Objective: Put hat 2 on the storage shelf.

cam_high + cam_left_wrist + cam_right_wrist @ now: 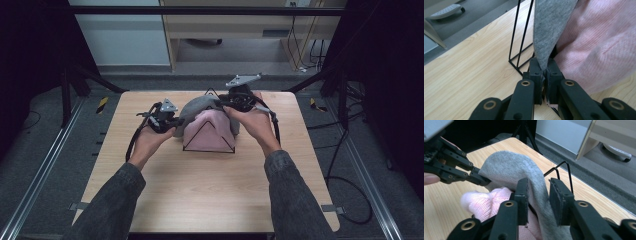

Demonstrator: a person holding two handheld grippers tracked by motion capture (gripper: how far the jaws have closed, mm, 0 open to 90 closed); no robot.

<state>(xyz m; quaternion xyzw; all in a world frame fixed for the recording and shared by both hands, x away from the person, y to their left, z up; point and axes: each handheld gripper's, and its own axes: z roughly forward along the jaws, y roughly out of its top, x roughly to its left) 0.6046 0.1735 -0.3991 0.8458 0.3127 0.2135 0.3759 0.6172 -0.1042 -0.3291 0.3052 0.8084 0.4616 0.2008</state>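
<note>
On the pale wooden desk [210, 190], a black wire triangular rack [209, 136] stands near its centre, draped with a pink knitted cloth [212, 131] and, at its 12 o'clock side, a grey soft sock-like cloth [196, 107]. The grey cloth's edge is clamped in the left tool [545, 71] at 9 o'clock. The right tool [538, 195] (jaws parted) straddles the cloth's ridge at 1 o'clock, so a pinch seems nearest there.

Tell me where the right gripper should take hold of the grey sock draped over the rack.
Probably the grey sock band running between its open jaws, just below the hump. Close the right gripper from above: that strip hangs free of the pink sock and wire rack, and the left gripper already pinches the other edge.
</note>
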